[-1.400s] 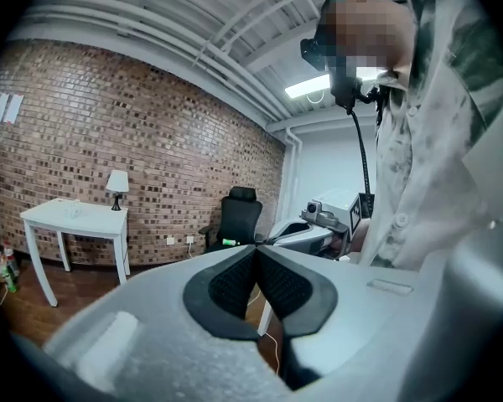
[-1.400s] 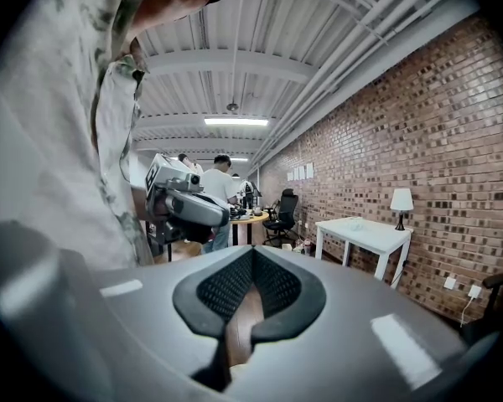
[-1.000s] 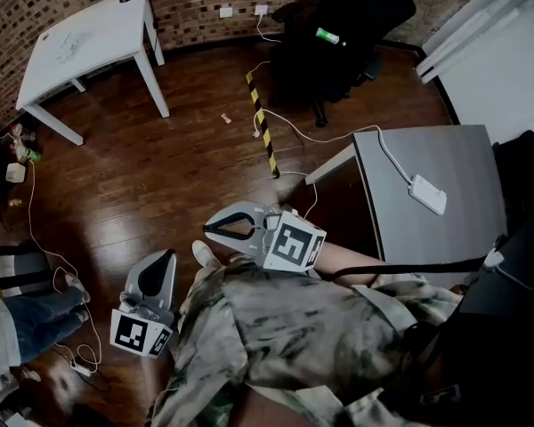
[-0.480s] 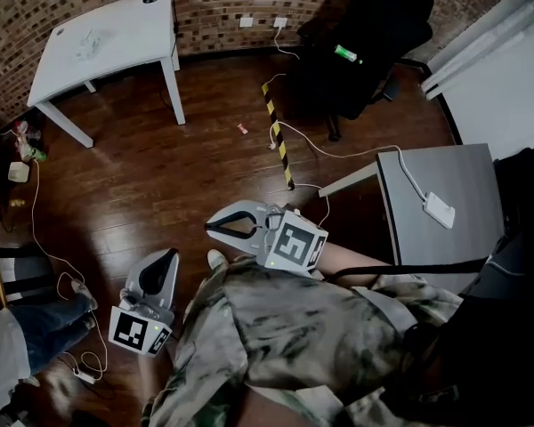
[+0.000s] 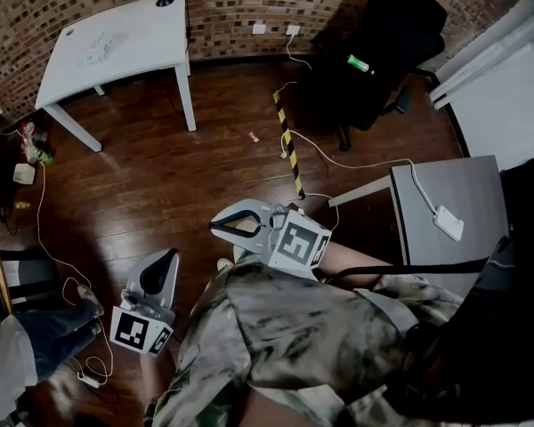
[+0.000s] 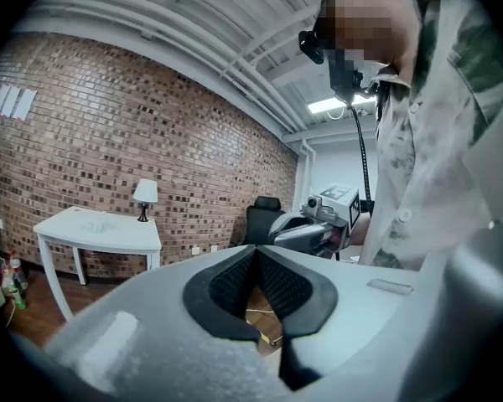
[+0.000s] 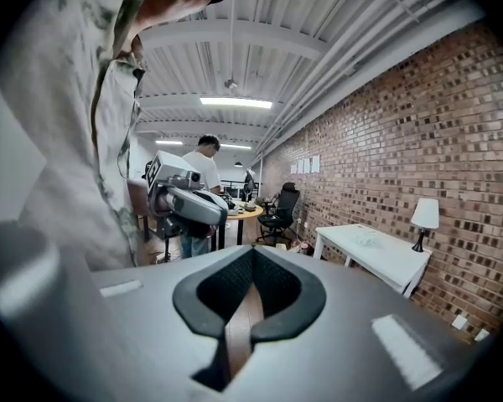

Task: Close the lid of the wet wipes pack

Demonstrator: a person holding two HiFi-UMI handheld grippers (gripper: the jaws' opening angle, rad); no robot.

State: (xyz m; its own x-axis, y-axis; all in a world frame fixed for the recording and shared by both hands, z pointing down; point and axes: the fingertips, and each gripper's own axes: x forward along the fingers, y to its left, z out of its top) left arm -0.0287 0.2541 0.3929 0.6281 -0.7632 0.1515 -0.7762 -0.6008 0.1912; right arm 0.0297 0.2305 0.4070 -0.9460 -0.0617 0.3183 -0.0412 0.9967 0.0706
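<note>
A white table stands far off by the brick wall. A small pale thing lies on it, too small to tell what it is. Both grippers hang in the air over the wooden floor, close to my body. My left gripper is shut with nothing in it, and its pads meet in the left gripper view. Held higher and to the right, my right gripper is also shut and empty, its jaws touching in the right gripper view.
A black office chair stands at the back right. A grey table with a white adapter is at the right. A yellow-black strip and cables lie on the floor. A person's legs show at the lower left.
The head view has shifted: the white table, chair and grey table have slid rightward and down in the frame. Both grippers keep their pose and stay shut.
</note>
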